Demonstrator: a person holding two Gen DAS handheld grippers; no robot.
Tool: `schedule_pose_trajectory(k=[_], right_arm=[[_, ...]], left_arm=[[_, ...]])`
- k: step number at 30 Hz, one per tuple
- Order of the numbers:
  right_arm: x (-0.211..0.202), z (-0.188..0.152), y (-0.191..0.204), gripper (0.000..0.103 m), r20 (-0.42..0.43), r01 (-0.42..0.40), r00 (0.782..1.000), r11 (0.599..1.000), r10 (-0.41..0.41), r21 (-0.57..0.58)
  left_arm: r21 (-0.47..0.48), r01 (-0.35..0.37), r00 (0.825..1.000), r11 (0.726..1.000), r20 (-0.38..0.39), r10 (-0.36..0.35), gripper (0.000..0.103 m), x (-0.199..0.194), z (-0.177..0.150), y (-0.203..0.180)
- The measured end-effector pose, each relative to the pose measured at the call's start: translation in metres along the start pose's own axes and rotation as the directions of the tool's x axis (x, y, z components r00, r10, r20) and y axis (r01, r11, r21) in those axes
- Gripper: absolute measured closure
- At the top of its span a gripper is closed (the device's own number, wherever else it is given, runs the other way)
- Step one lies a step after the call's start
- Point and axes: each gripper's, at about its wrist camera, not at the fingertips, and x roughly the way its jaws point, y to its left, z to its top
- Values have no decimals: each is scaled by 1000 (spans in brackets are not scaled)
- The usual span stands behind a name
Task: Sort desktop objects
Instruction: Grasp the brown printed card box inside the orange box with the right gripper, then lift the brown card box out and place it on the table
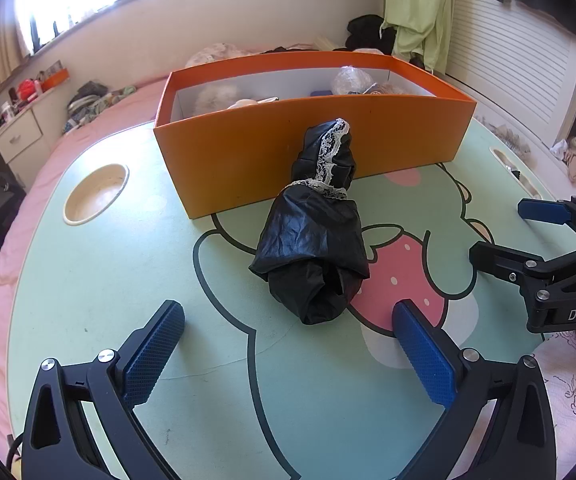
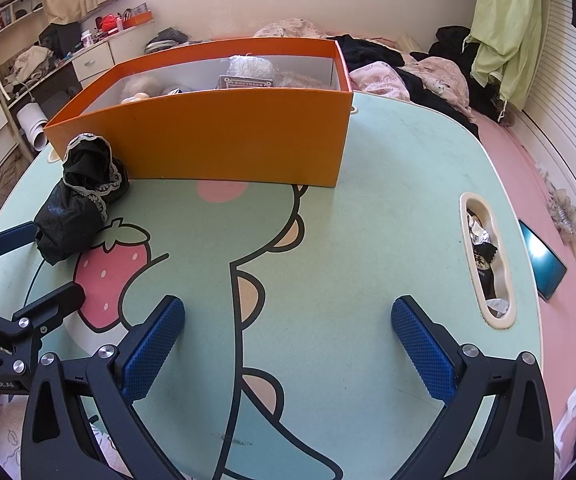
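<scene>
Black lace-trimmed cloth bundle [image 1: 312,240] on the table [image 1: 107,280] against the orange box [image 1: 247,152] looks light, soft, slippery; both your left tool [image 1: 288,320] and right tool [image 2: 288,320] are spread, empty, so pinch its thick middle.

The orange box [image 1: 312,148] hides most of what lies inside behind its near wall. The black bundle [image 1: 312,240] conceals whatever it wraps. The slot [image 2: 488,260] in the table holds scraps too small to identify.

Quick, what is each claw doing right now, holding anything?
Left claw: open, empty; the black bag lies just ahead.
Right claw: open, holding nothing.
</scene>
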Motion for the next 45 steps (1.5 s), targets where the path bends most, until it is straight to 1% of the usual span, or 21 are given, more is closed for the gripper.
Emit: schedule_pose_trajectory(k=[2,4,5,6,7,9,11,13,16,19,20,24,28,30,33,35,36,38,40,42,45], right_arm=[[-2,0,0,1,6,-37,999,999,37,-2],[-9,2,0,17,26,-137,990,990,138,-7],[-13,3,2,35,27,-160,987,987,160,-10],[-17,6,4,46,28,-177,984,984,177,-19],[-21,13,8,48,31,-190,981,981,191,-38],[-32,32,9,49,49,-212,975,975,215,-61],[-43,62,4,49,78,-230,969,972,233,-45],[-45,95,0,49,62,-248,966,968,249,-28],[-25,132,2,51,-40,-243,969,970,242,-25],[12,147,5,55,-171,-238,957,971,234,1],[21,149,6,55,-194,-225,956,974,222,4],[49,151,9,56,-267,-188,946,982,182,3],[53,150,24,58,-255,-109,964,988,79,-105],[49,148,29,60,-229,-104,971,984,69,-146],[35,145,28,60,-159,-101,984,984,77,-147],[11,145,21,60,-81,-143,988,985,135,-99],[-8,144,17,60,-27,-164,986,984,163,-73],[-40,140,19,60,53,-188,980,979,192,-78],[-69,126,25,60,91,-229,967,967,240,-111],[-80,103,36,59,53,-244,966,958,254,-149],[-59,73,47,59,-52,-233,972,958,227,-167]], left_arm=[[-1,1,1000,1000,0,-1,0,0,0,1],[-1,3,1000,1000,1,-3,0,-1,1,3],[-1,2,1000,1000,2,-2,0,-1,0,3],[0,2,1000,1000,3,-2,0,-2,0,4],[0,2,1000,1000,3,-2,0,-2,0,3],[0,2,1000,1000,3,-2,0,-2,1,3],[-1,2,1000,1000,2,-2,0,-2,1,2],[-1,2,1000,1000,2,-2,0,-3,1,2],[-1,2,1000,1000,2,-2,0,-3,2,2],[-1,1,1000,1000,2,-1,0,-3,2,1],[-2,1,1000,1000,2,-1,0,-3,2,1],[1,0,1000,1000,3,0,0,-3,2,-2],[0,3,1000,1000,0,-3,0,1,5,-6],[0,4,1000,1000,1,-4,0,1,6,-6],[0,3,1000,1000,1,-3,0,2,6,-6],[0,3,1000,1000,1,-3,0,2,6,-6],[0,3,1000,1000,1,-3,0,2,6,-6],[0,3,1000,1000,1,-3,0,2,6,-6],[0,3,1000,1000,1,-3,0,2,6,-6],[0,3,1000,1000,1,-3,0,2,6,-6],[-1,3,1000,1000,1,-3,0,2,6,-5]])
